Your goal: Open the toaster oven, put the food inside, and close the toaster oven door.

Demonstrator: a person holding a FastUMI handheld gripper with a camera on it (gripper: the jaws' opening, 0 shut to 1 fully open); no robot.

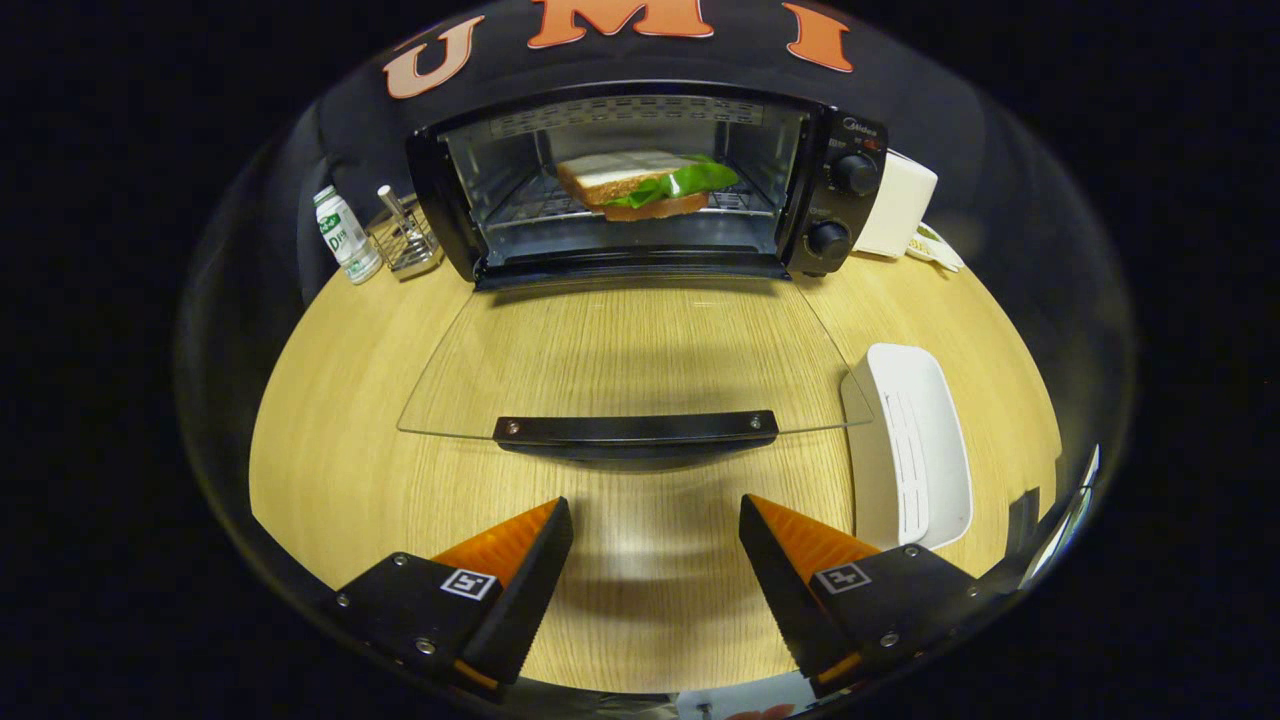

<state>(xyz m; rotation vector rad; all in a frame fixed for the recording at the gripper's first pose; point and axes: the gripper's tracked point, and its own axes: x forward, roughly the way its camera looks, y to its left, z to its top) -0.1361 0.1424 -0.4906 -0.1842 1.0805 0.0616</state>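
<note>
now sandwich [645, 185] inside toaster oven [640, 190], door [630, 350] down, gripper [655, 545] spread empty

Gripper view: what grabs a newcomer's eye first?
The toaster oven stands wide open, a sandwich on its rack. Its glass door lies flat over the wooden table, black handle just ahead of the open, empty claw. A white tray sits beside the door.

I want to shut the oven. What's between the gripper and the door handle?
Just bare wooden table, seen in the gripper view. The open gripper sits short of the handle.
</note>
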